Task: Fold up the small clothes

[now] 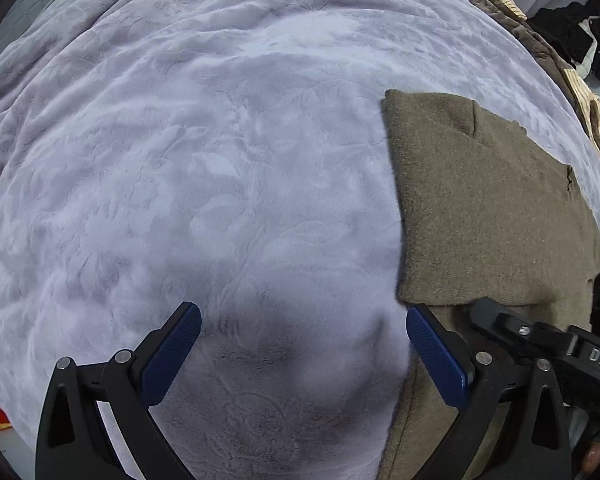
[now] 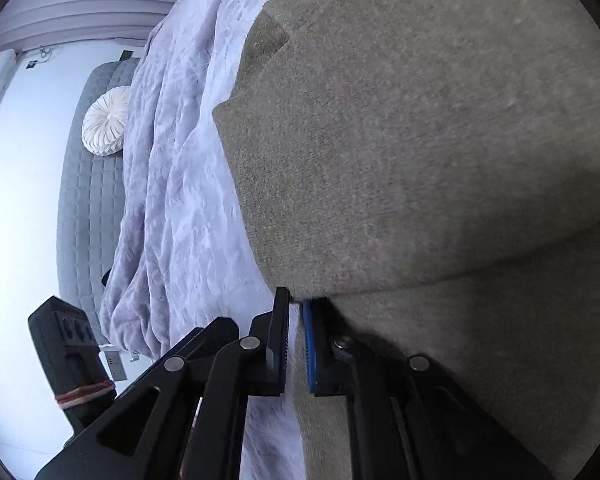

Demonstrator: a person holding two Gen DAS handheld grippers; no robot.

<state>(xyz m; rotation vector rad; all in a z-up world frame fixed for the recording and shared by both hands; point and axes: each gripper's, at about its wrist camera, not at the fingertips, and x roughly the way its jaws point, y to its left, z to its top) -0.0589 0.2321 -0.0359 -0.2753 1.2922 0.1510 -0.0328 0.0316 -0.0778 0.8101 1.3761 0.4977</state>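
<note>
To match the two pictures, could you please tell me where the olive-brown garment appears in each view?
Left wrist view: the olive-brown garment lies at the right, folded, running down to the bottom edge.
Right wrist view: it fills the upper right and centre, close to the camera.
Shared landmark: the lavender blanket under it.

place: home bedroom | evidence: lilac plush bedspread [image 1: 220, 160], grey quilted headboard [image 2: 88, 184], round white cushion [image 2: 106, 120]

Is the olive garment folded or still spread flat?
Folded: the olive garment has one layer doubled over another, its upper edge overlapping the lower layer on the blanket.
</note>
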